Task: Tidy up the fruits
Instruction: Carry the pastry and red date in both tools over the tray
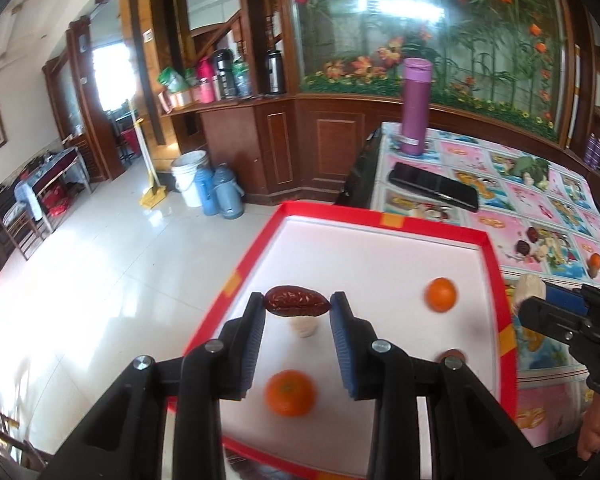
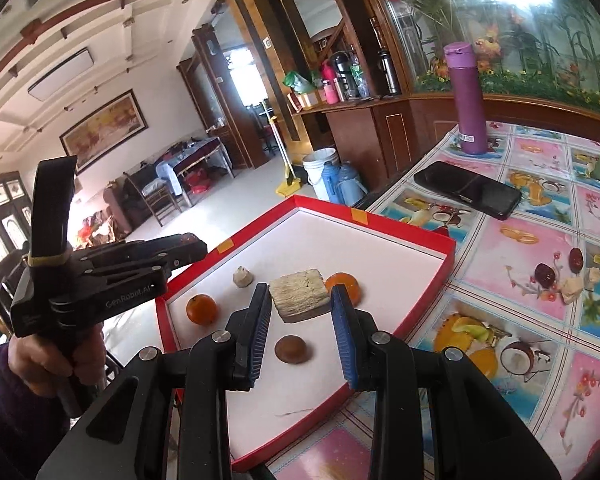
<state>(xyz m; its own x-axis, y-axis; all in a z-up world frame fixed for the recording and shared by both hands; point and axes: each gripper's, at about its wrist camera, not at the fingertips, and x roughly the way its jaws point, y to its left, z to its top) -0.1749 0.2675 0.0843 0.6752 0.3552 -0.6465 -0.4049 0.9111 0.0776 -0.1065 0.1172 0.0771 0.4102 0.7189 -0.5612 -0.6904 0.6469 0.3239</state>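
The tray (image 2: 420,236) sits at the table's (image 2: 540,360) corner, by the edge nearest the open floor. In it lie two tangerines (image 2: 201,309) (image 2: 346,285), a small pale lump (image 2: 243,277) toward the tray's far side and a round nut (image 2: 293,348) near its front. Beyond the tray lies a phone (image 2: 468,189), and farther back a bottle (image 2: 469,100) stands upright. Right of the tray, two dates (image 2: 545,274) lie on the table.
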